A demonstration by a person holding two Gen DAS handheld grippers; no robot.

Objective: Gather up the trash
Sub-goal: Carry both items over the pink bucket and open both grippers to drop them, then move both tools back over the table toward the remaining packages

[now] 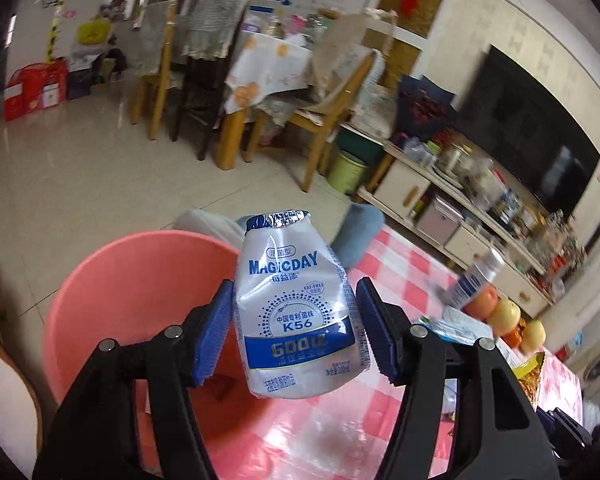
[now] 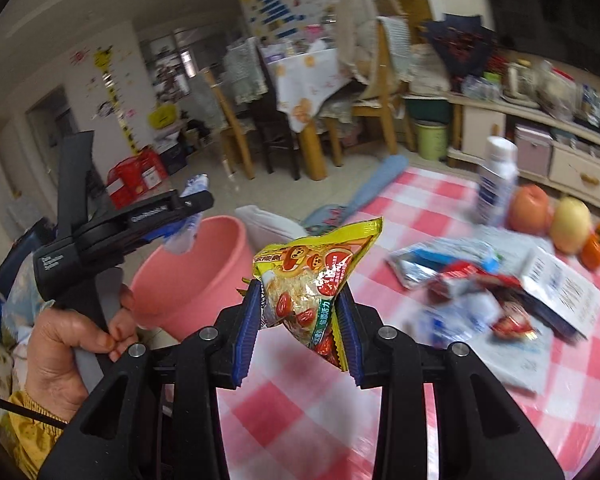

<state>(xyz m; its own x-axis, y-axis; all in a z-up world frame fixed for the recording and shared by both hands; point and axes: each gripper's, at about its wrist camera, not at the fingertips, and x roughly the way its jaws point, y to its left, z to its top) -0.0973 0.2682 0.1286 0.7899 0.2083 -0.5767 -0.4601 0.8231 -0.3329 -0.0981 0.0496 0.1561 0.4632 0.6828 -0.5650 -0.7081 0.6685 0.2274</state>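
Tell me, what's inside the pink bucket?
The pink bucket looks mostly empty; one small dark scrap lies at the bottom. The squashed white bottle and left gripper cover part of it.

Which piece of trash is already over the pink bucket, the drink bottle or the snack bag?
The crushed white MAGICDAY bottle, shut in the left gripper, hangs over the pink bucket. The yellow snack bag in the right gripper is above the checked tablecloth.

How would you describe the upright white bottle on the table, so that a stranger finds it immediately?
Look at the pink-checked tablecloth, along its far edge. The white bottle stands there, just left of the row of fruit. It is the only tall upright thing; the wrappers nearby all lie flat.
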